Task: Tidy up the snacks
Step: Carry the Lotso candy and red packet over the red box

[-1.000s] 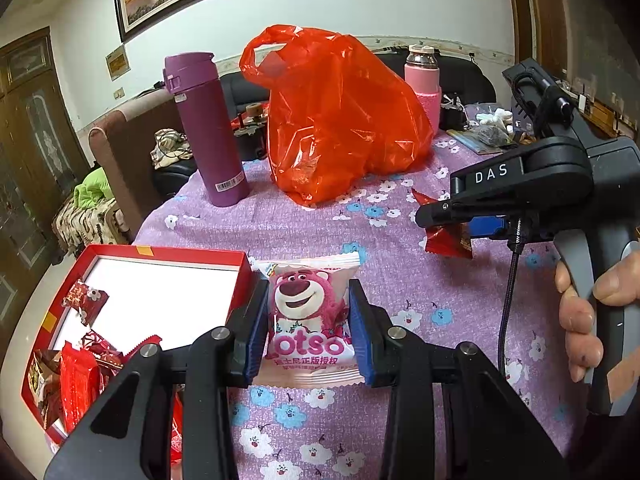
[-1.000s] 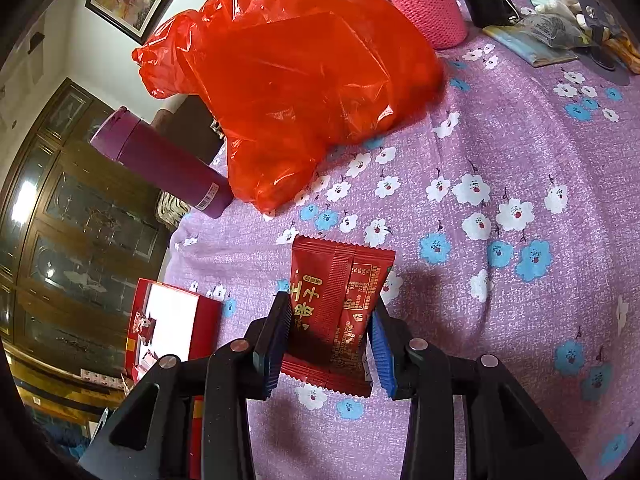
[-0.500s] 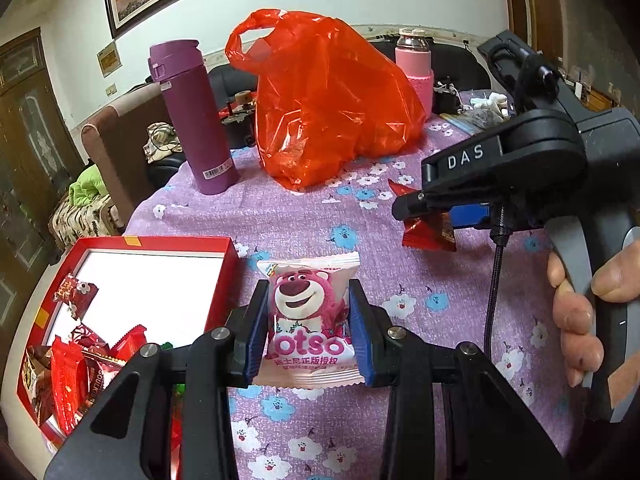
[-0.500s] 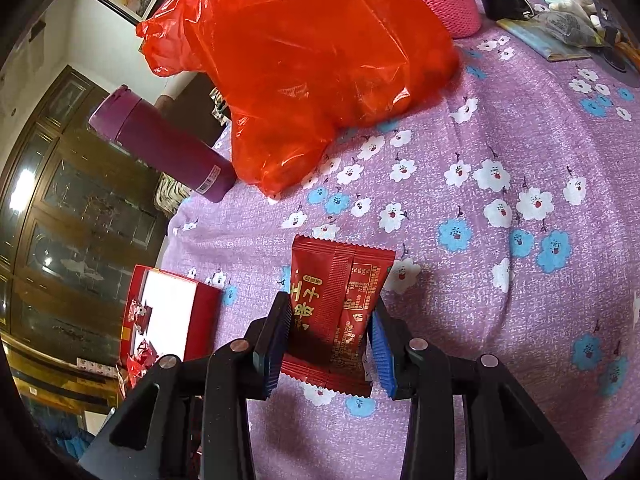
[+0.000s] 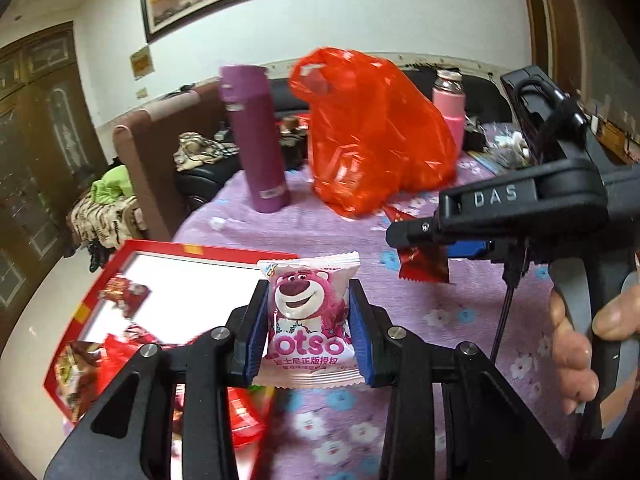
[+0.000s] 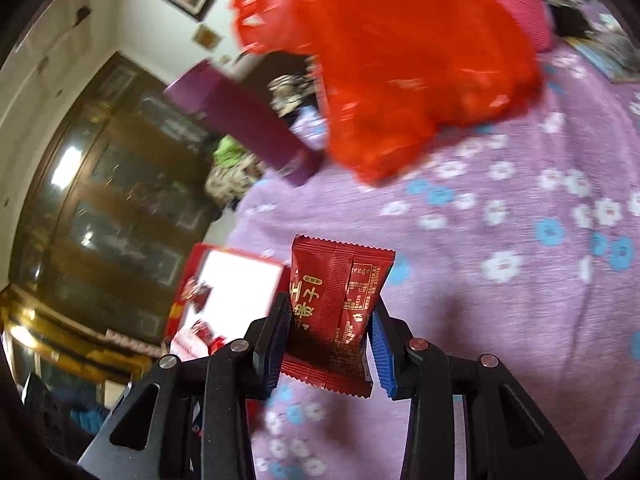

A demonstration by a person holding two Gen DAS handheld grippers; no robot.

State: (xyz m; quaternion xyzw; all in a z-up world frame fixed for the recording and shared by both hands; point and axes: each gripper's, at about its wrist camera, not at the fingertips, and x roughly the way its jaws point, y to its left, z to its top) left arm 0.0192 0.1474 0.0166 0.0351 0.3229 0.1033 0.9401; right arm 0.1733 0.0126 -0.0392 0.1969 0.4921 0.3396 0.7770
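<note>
Left hand-held gripper (image 5: 310,334) pinching pink bear packet (image 5: 306,320) by both side edges, above near surface (image 5: 440,300), just right of red box (image 5: 192,249). Right hand-held gripper (image 6: 330,344) pinching dark red packet (image 6: 336,304) likewise. Judged light, soft, crinkly, slippery film; best pinched mid-body, gently.

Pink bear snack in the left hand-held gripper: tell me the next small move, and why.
Probably carry it a little further left, over the red box's white floor, then release. The left hand-held gripper is clamped on the pink bear snack, which hangs above the box's near corner, partly over the purple tablecloth. Other wrapped snacks already lie in the box, so that looks like the destination.
</note>
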